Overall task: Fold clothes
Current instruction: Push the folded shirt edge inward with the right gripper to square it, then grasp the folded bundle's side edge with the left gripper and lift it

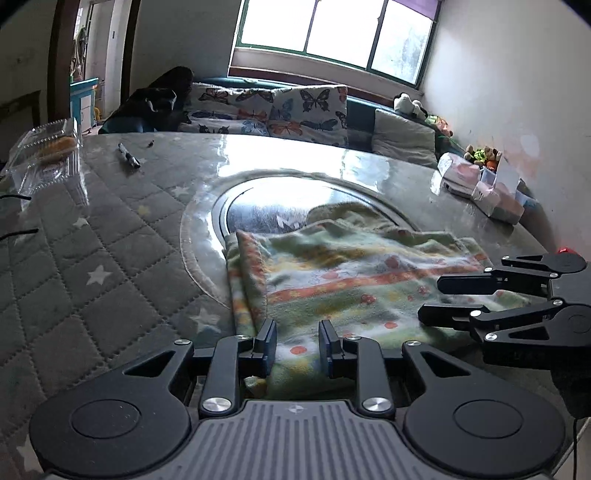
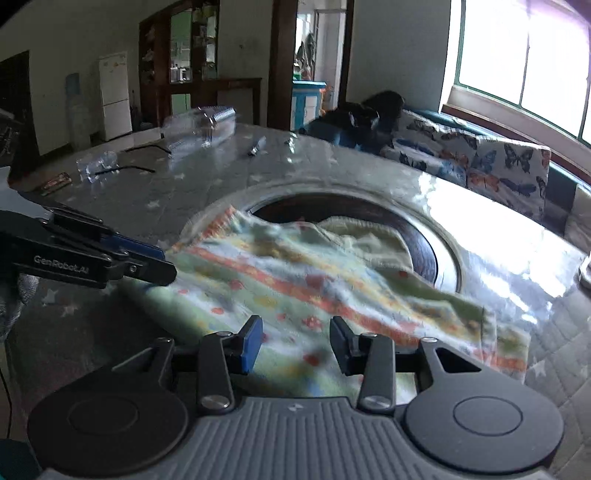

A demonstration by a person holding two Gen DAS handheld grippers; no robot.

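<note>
At the bottom centre of the left wrist view my left gripper (image 1: 297,345) stands with its jaws parted and nothing between them, poised over the near edge of the cloth (image 1: 343,280). The bottom centre of the right wrist view matches: my right gripper (image 2: 295,347) is also released, its blue pads (image 2: 251,345) spread wide above the near hem. Each tool shows up in the other's camera, the right one at the right edge of the left view, the left one at the left edge of the right view, and both look empty there too.

The cloth itself, a fleecy garment with orange stripes and small red dots on green and white (I cannot tell which kind of garment), fills the middle of both frames. It lies mostly flat on the quilted table (image 1: 92,258), with its far part rumpled and sagging over the round glass inset (image 1: 258,206) at the table's centre.

I judge we are between grasps, a fold yet to be taken. The next move calls for lowering both tools onto the near edge, well apart, pinching only the top layer, then carrying it over evenly.

Farther off, at the upper left of the left view, sit a clear plastic box (image 1: 48,155) and a pen (image 1: 128,157); beyond them, butterfly cushions (image 1: 306,110) under the window (image 1: 332,29).
</note>
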